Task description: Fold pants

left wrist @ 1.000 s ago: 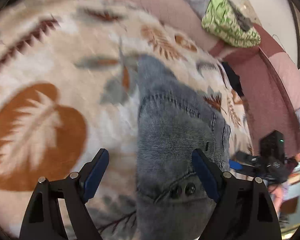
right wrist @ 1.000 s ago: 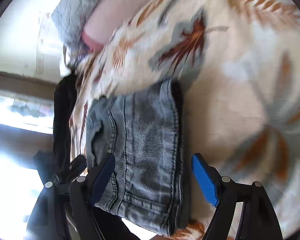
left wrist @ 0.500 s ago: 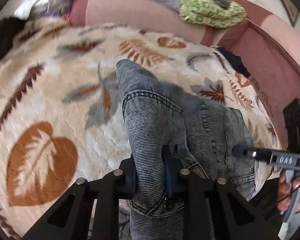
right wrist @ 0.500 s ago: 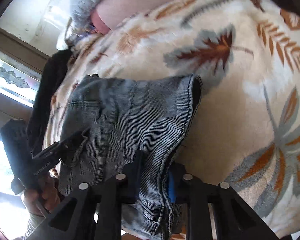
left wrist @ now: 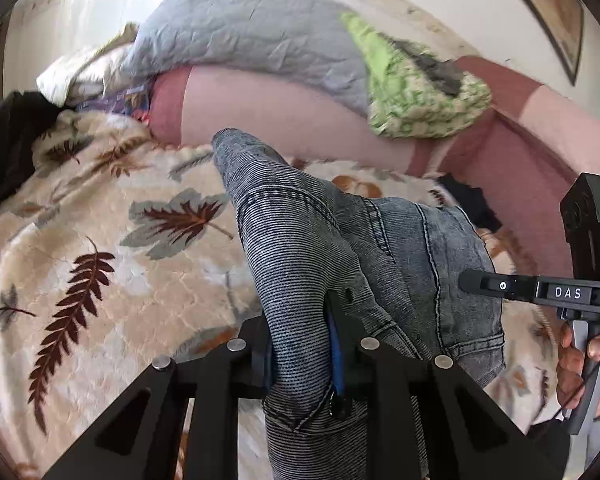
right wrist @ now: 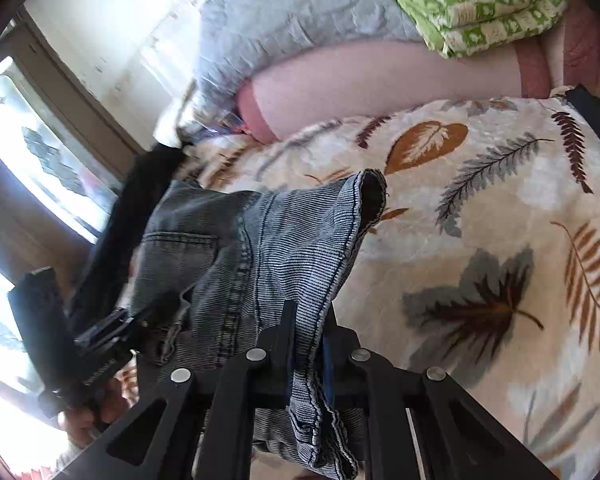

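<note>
The pants (left wrist: 300,248) are grey-blue denim, bunched and lifted off the leaf-patterned blanket (left wrist: 112,264). My left gripper (left wrist: 300,344) is shut on a fold of the denim near its waist end. The pants also show in the right wrist view (right wrist: 260,248), with a back pocket at left and an open hem end pointing away. My right gripper (right wrist: 306,344) is shut on the stitched edge of the denim. The right gripper's body shows in the left wrist view (left wrist: 540,290) at right, and the left gripper's in the right wrist view (right wrist: 100,344) at lower left.
A pink bolster (left wrist: 284,120) lies at the blanket's far edge, with a grey quilted pillow (left wrist: 252,36) and a green patterned cloth (left wrist: 416,96) on it. Dark clothing (left wrist: 8,148) lies at the left. A window (right wrist: 28,160) is beside the bed.
Both grippers went from open around the denim to shut on it, then lifted it up off the blanket; the views now tilt toward the pillows.
</note>
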The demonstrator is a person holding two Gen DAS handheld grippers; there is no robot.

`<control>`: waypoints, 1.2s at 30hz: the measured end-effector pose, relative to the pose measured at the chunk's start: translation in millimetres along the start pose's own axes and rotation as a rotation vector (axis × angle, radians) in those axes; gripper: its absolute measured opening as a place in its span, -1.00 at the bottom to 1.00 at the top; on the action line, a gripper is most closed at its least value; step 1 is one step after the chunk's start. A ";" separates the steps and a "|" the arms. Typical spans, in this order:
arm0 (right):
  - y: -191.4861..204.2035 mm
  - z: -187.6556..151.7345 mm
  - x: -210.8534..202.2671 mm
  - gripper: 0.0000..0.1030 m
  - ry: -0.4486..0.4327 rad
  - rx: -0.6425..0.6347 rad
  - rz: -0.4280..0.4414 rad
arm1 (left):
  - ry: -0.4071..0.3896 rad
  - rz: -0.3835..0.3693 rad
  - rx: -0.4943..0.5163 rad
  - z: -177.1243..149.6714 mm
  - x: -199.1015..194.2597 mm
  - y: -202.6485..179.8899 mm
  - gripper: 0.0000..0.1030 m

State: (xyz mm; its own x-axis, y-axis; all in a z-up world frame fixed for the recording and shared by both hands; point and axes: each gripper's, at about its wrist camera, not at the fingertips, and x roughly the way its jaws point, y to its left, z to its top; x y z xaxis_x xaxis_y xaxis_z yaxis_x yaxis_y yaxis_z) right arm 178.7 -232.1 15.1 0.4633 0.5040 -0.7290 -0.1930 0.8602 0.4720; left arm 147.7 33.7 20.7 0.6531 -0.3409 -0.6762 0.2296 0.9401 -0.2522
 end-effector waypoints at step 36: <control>47.6 -155.4 -74.6 1.00 -0.149 -0.249 -0.392 | -0.026 0.350 0.023 -89.0 -82.0 -60.7 0.79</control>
State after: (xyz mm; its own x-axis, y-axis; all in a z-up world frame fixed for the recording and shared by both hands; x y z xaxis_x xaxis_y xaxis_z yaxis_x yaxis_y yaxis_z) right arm 0.5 -216.6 15.0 0.6579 0.1371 -0.7405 -0.1716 0.9847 0.0299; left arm 16.0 3.7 29.8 0.7131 0.0023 -0.7010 0.0043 1.0000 0.0077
